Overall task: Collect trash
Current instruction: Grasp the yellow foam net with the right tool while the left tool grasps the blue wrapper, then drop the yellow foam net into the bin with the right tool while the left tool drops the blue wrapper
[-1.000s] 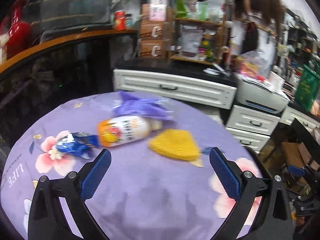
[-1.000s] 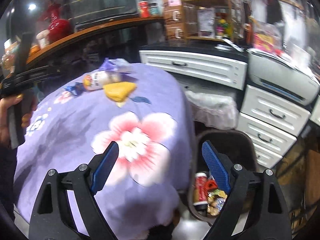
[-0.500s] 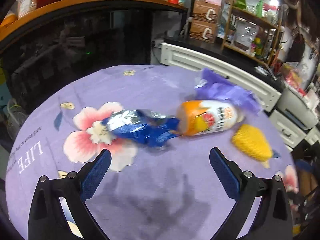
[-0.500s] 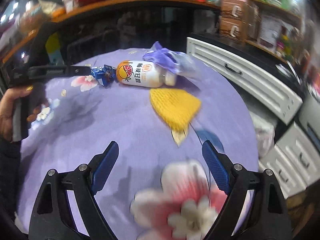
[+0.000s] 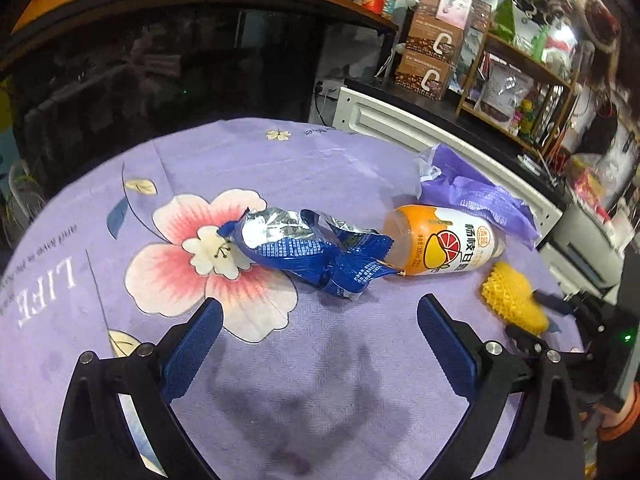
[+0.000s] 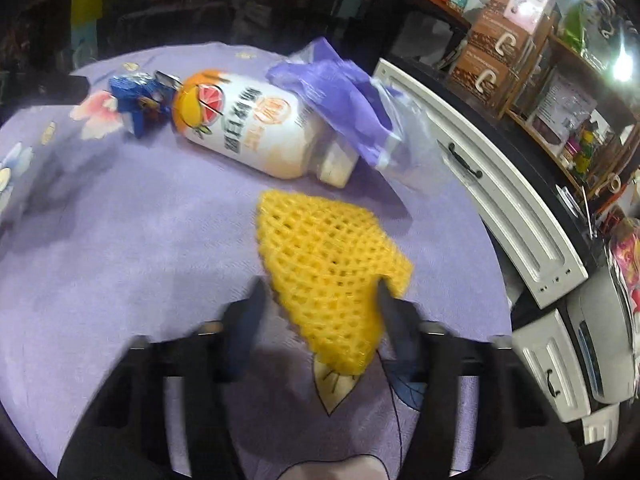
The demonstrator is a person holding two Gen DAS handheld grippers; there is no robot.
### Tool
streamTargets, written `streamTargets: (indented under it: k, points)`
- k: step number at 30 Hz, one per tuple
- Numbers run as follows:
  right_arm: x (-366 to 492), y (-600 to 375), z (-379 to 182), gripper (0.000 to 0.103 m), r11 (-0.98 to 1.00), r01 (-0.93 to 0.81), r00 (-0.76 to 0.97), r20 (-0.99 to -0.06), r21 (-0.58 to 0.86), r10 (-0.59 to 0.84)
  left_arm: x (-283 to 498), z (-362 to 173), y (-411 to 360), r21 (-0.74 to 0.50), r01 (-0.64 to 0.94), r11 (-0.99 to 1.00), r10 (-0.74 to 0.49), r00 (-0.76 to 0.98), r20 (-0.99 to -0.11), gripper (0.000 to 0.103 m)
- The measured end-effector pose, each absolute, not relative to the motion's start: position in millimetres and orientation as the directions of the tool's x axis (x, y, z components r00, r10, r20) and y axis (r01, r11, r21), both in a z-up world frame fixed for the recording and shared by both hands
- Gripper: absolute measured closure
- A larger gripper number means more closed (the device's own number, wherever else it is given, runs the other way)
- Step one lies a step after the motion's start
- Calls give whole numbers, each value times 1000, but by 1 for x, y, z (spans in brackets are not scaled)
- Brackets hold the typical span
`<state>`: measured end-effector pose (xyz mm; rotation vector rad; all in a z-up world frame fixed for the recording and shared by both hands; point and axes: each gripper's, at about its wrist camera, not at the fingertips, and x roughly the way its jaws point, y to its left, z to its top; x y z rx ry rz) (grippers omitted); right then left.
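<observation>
Our right gripper [image 6: 320,308] has just been closing around the near yellow foam net [image 6: 332,264] to bin it, while our left gripper [image 5: 318,332] gapes empty before the blue wrapper [image 5: 316,252].

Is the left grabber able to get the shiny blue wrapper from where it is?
Probably yes. The left gripper has its jaws wide open, and the blue wrapper lies just ahead of them on the purple tablecloth. Only its far end touches the juice bottle.
</observation>
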<state>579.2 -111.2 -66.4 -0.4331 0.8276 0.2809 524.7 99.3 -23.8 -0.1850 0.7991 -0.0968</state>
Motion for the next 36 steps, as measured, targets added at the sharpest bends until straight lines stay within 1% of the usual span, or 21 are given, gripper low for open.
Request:
streamTargets:
  k: [2,6,9,16,19,23,25,26,29,30,31,32,33,34,35,36]
  points:
    - [579,-112,-66,72,879,-399,653,-754,-261,72,525,-25,100,-206,8,978,-153,696,-702,7]
    - [574,-115,-62,85,877,-399,668,-740,-268,77,525,-25,102,-224,-1,975,-158,707,-690,7]
    - [561,-116,-57,87,875,-413,670,-735,-251,105,527,-28,107,-280,-34,959,-173,714,-679,7]
    - [523,-119,-44,87,859,-444,698,-700,-255,153,535,-35,119,-422,-116,899,-214,725,-655,7]
    - [508,-121,-37,87,852,-451,713,-682,-268,163,542,-34,120,-466,-119,877,-243,726,-643,7]
    - [495,-125,-31,87,854,-455,722,-667,-253,187,558,-38,124,-483,-168,859,-224,725,-651,7]
    - [489,-126,-31,87,852,-460,719,-668,-249,192,568,-44,122,-499,-165,851,-250,709,-659,13]
    - [488,-127,-31,87,852,-461,718,-668,-249,193,573,-47,120,-500,-162,851,-258,700,-666,14]
    - [484,-129,-31,87,853,-464,713,-672,-239,199,581,-54,110,-463,-145,874,-256,674,-693,20]
    - [484,-131,-32,87,854,-462,714,-671,-238,199,585,-58,104,-427,-142,893,-238,655,-717,28]
    - [484,-132,-32,87,856,-460,715,-671,-237,198,585,-59,102,-402,-143,904,-221,648,-729,40]
    - [485,-133,-32,87,859,-456,715,-671,-231,198,585,-61,101,-377,-148,914,-200,646,-737,44]
    - [485,-135,-33,87,862,-453,714,-672,-226,199,584,-61,102,-358,-152,921,-181,648,-740,50]
    - [486,-136,-33,87,866,-449,714,-672,-221,199,584,-60,103,-345,-156,926,-170,643,-747,60]
    - [487,-137,-33,87,870,-443,715,-671,-216,197,583,-60,104,-341,-159,926,-166,640,-750,66]
    - [487,-139,-33,87,875,-437,716,-670,-211,196,582,-61,105,-344,-160,925,-168,640,-750,69]
